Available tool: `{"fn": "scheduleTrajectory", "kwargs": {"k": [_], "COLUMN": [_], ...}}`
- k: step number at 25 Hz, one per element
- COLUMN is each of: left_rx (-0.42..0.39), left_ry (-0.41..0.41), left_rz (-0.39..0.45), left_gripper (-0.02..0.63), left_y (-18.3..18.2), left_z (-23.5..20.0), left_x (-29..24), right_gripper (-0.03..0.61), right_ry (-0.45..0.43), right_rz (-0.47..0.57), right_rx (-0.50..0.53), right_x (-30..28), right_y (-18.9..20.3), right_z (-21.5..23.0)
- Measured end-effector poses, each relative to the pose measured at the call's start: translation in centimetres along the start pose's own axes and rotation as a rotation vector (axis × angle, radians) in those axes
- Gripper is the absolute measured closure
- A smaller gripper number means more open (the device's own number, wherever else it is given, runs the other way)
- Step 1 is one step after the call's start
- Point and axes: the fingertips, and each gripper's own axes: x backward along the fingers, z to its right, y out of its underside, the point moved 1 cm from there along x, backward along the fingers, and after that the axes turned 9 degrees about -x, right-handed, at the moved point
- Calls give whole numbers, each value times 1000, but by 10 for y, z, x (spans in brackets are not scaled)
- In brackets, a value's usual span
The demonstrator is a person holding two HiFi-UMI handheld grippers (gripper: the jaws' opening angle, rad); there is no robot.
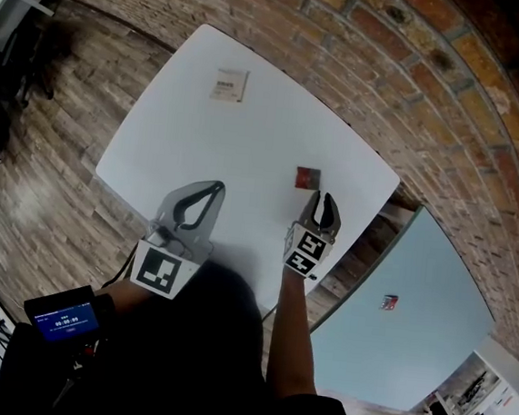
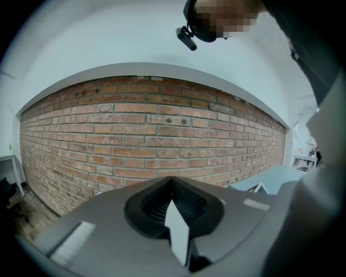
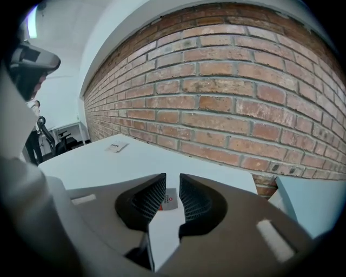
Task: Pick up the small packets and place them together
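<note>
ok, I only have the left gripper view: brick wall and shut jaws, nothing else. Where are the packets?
Observer: The head view shows a red packet lying on the white table, just ahead of the right gripper.
Operator: Only that one?
Observer: No. There is a second one, a white packet, on the far side of the table, well apart from the red one.
Operator: Has the right gripper got the red one?
Observer: Not yet. In the right gripper view its jaws stand slightly apart, and the packet shows through the gap beyond the tips, untouched.
</note>
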Motion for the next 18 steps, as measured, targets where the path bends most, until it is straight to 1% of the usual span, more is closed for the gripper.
{"fn": "scheduleTrajectory", "kwargs": {"k": [6, 11, 17, 18], "left_rx": [-3, 0, 8, 7], "left_ry": [9, 1, -8, -7], "left_rz": [1, -18, -22, -24], "left_gripper": [614, 614, 614, 614], "left_y": [-1, 5, 6, 6], "left_z": [4, 3, 1, 1], "left_x": [-1, 1, -1, 0], "right_gripper": [517, 517, 514, 504], "right_ry": [15, 34, 30, 32], "right_rz": [-54, -66, -89, -91], "right_rx": [-21, -50, -44, -50], "right_x": [-10, -18, -29, -30], "right_y": [18, 24, 30, 31], "right_z": [7, 15, 19, 19]}}
